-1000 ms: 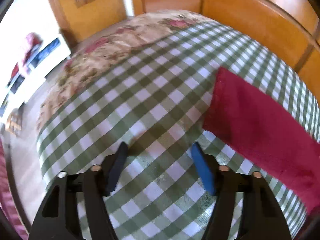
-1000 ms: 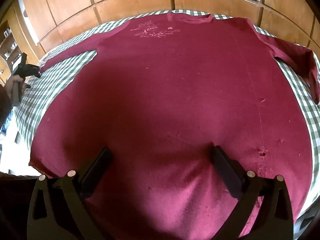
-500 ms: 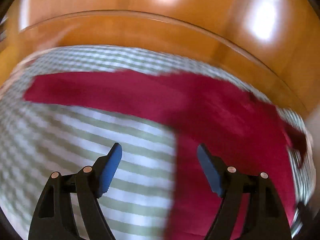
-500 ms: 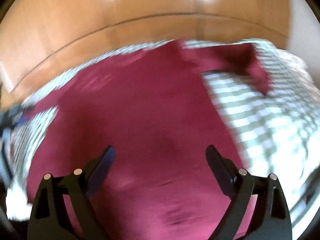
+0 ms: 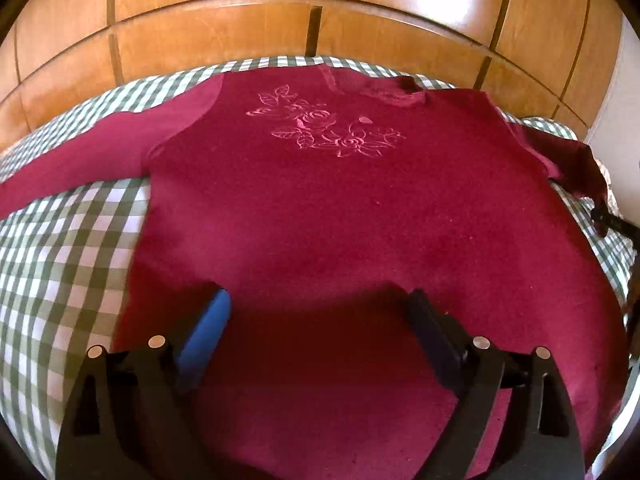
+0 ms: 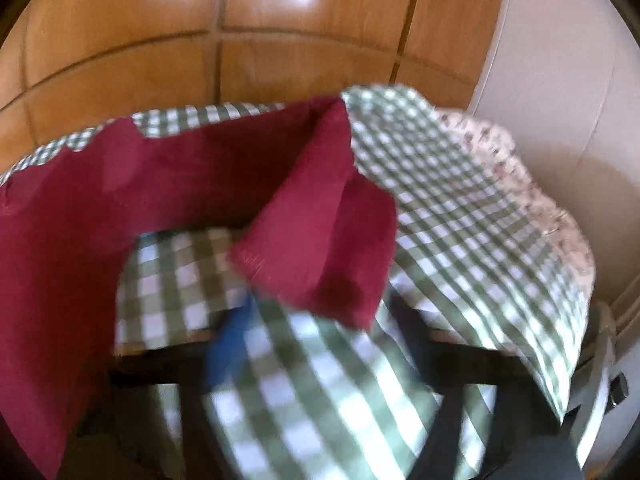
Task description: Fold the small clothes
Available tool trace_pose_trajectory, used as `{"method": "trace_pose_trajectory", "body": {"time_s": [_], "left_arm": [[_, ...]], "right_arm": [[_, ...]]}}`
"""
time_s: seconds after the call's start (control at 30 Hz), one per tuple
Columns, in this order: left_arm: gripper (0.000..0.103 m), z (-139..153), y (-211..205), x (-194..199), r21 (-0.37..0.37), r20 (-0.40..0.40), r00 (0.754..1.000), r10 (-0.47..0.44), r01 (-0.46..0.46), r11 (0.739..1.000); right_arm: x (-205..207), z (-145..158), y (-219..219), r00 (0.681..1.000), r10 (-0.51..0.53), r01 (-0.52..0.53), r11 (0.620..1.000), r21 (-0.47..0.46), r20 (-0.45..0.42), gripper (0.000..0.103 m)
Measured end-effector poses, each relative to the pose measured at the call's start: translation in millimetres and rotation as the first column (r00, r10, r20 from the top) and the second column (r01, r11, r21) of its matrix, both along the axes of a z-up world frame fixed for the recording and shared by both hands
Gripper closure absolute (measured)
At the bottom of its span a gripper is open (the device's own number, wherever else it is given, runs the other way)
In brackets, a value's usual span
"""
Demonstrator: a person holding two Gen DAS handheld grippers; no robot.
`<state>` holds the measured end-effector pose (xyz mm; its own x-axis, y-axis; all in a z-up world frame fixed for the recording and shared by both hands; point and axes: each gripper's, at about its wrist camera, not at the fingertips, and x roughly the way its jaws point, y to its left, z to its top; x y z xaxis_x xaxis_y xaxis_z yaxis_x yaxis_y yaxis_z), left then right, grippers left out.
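Observation:
A dark red long-sleeved top (image 5: 340,208) with a pink rose embroidery (image 5: 328,128) lies flat on a green-and-white checked bedspread (image 5: 60,264). Its left sleeve (image 5: 100,152) stretches out to the left. My left gripper (image 5: 320,308) is open and empty, hovering over the lower body of the top. In the blurred right wrist view, my right gripper (image 6: 320,320) is open near the folded-over cuff of the right sleeve (image 6: 316,232), not holding it. The right gripper's tip also shows at the right edge of the left wrist view (image 5: 608,220).
A wooden panelled headboard (image 5: 320,20) runs along the far side of the bed. A white wall (image 6: 560,80) stands to the right, and a floral cover (image 6: 520,168) edges the bed's right side.
Both grippers swung fast: the left turned from the bed's left side to face the top's body, the right moved from over the body to the right sleeve cuff. Both stayed open.

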<state>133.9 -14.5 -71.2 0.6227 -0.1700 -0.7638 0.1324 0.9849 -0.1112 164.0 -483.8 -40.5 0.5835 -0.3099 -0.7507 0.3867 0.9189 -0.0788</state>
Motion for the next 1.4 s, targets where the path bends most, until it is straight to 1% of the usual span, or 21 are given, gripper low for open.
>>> {"method": "trace_pose_trajectory", "body": {"time_s": [0.07,0.17,0.23,0.33,0.43,0.53,0.63,0.73,0.77,0.8,0.83,0.87,0.9,0.97,1.0,1.1,1.17,1.23,1.33,1.37,1.4], "left_arm": [[0.012,-0.2,2.0,-1.1,0.003,0.000,1.000,-0.003,0.003,1.000],[0.012,-0.7,1.7,1.8,0.004,0.001,1.000,-0.003,0.003,1.000],[0.012,-0.4,1.6,1.7,0.004,0.001,1.000,-0.003,0.003,1.000],[0.011,-0.5,1.2,1.7,0.004,0.001,1.000,-0.003,0.003,1.000],[0.011,-0.3,1.4,3.1,0.004,-0.001,1.000,-0.005,0.005,1.000],[0.011,-0.6,1.3,3.2,0.009,-0.001,1.000,-0.005,0.005,1.000],[0.010,-1.7,1.0,4.5,0.014,-0.004,1.000,-0.004,0.004,1.000],[0.009,-2.5,1.0,5.5,0.016,-0.007,1.000,-0.007,0.007,1.000],[0.008,-2.7,0.7,5.6,0.016,-0.007,1.000,-0.007,0.007,1.000],[0.008,-2.9,0.7,6.1,0.017,-0.008,1.000,-0.008,0.008,1.000],[0.008,-3.0,0.6,6.5,0.018,-0.008,1.000,-0.008,0.008,1.000],[0.008,-3.1,0.3,6.4,0.019,-0.008,1.000,-0.007,0.007,1.000],[0.008,-3.1,0.3,6.4,0.019,-0.008,1.000,-0.007,0.007,1.000],[0.008,-2.8,0.9,6.6,0.015,-0.010,1.000,-0.008,0.008,1.000],[0.008,-1.6,1.6,7.0,0.010,-0.014,1.000,-0.009,0.010,1.000],[0.008,5.8,6.4,4.1,-0.004,-0.023,1.000,-0.005,0.005,1.000],[0.008,12.8,12.1,-2.7,0.004,-0.020,1.000,0.020,-0.020,1.000],[0.008,23.4,26.0,-17.7,-0.008,0.000,0.999,0.038,-0.038,0.999],[0.008,30.0,50.3,-41.0,-0.011,-0.005,0.998,0.056,-0.056,0.998],[0.012,29.9,57.8,-47.0,-0.016,-0.021,0.998,0.053,-0.053,0.998],[0.017,29.0,63.6,-51.7,-0.023,-0.035,0.998,0.048,-0.049,0.999]], "right_arm": [[-1.2,14.3,-11.0,0.999,-0.016,0.016,1.000,-0.010,0.037,0.095],[-9.7,51.7,-28.0,0.994,0.008,-0.003,0.999,-0.038,0.111,0.096],[-16.0,79.2,-41.6,0.989,0.014,0.002,0.994,-0.108,0.148,0.096],[-11.1,103.7,-69.9,0.985,-0.025,0.054,0.984,-0.171,0.168,0.096],[9.3,106.1,-107.1,0.986,-0.087,0.116,0.972,-0.206,0.143,0.096],[30.1,94.3,-150.0,0.978,-0.190,0.207,0.949,-0.239,0.090,0.097],[42.0,75.5,-176.9,0.966,-0.255,0.257,0.941,-0.219,0.036,0.097],[51.6,51.9,-187.8,0.961,-0.276,0.269,0.945,-0.186,-0.011,0.094],[50.1,47.1,-184.7,0.960,-0.279,0.273,0.946,-0.177,-0.012,0.084],[47.1,43.9,-182.1,0.960,-0.281,0.278,0.947,-0.160,0.001,0.062],[42.4,42.6,-176.7,0.961,-0.276,0.276,0.951,-0.137,0.014,0.045],[34.9,43.5,-167.8,0.962,-0.271,0.274,0.955,-0.115,0.039,0.017],[27.6,44.7,-156.5,0.966,-0.251,0.255,0.961,-0.103,0.057,0.012],[22.9,45.2,-133.3,0.984,-0.168,0.170,0.984,-0.043,0.055,0.013],[15.7,43.4,-113.6,0.994,-0.095,0.094,0.995,0.020,0.046,0.013],[0.5,40.8,-68.8,0.996,0.078,-0.082,0.988,0.131,0.038,0.013],[-13.8,38.0,-39.6,0.984,0.175,-0.179,0.961,0.210,0.040,0.008],[-33.2,31.5,-10.7,0.964,0.264,-0.262,0.915,0.305,0.038,0.008],[-60.3,20.2,26.6,0.928,0.373,-0.347,0.854,0.388,0.010,0.009],[-68.7,18.1,35.9,0.918,0.397,-0.364,0.841,0.400,0.002,0.013],[-82.0,15.4,49.9,0.899,0.437,-0.396,0.815,0.424,0.001,0.019]]}}
